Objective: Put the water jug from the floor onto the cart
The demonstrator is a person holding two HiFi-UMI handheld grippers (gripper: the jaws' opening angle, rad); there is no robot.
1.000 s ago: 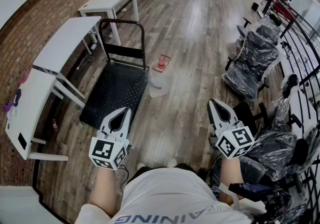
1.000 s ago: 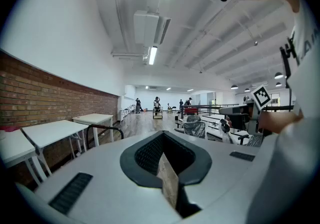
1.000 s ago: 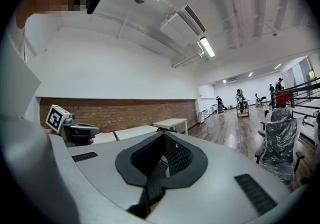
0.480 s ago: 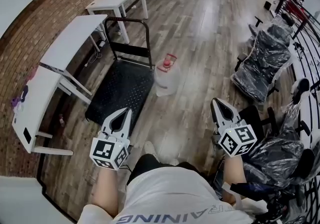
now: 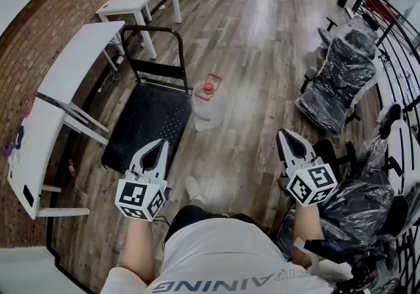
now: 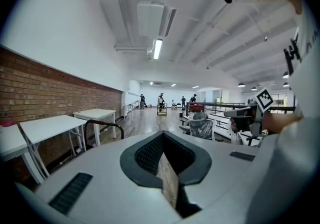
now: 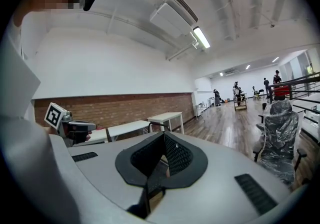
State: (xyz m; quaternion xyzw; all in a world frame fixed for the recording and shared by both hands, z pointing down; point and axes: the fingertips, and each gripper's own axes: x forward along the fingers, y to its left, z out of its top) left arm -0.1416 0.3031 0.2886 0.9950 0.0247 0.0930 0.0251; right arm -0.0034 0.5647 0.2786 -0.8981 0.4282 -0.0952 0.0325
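Observation:
The clear water jug [image 5: 208, 105] with a red cap stands upright on the wood floor, touching the right edge of the black flat cart [image 5: 147, 121]. The cart's black push handle [image 5: 155, 31] rises at its far end and also shows in the left gripper view [image 6: 102, 124]. My left gripper [image 5: 161, 146] hovers shut and empty over the cart's near end. Off to the right, my right gripper [image 5: 287, 135] is shut and empty, well short of the jug. Neither gripper view shows the jug.
White tables [image 5: 77, 58] line the brick wall on the left, close beside the cart. Office chairs wrapped in plastic [image 5: 333, 83] and a black railing [image 5: 396, 43] crowd the right. The person's white shoe [image 5: 193, 189] is on the floor between the grippers. People stand far back.
The person has stepped forward; a white shoe now shows ahead of the body. Both grippers came along with the body, still shut. Jug and cart have not moved on the floor.

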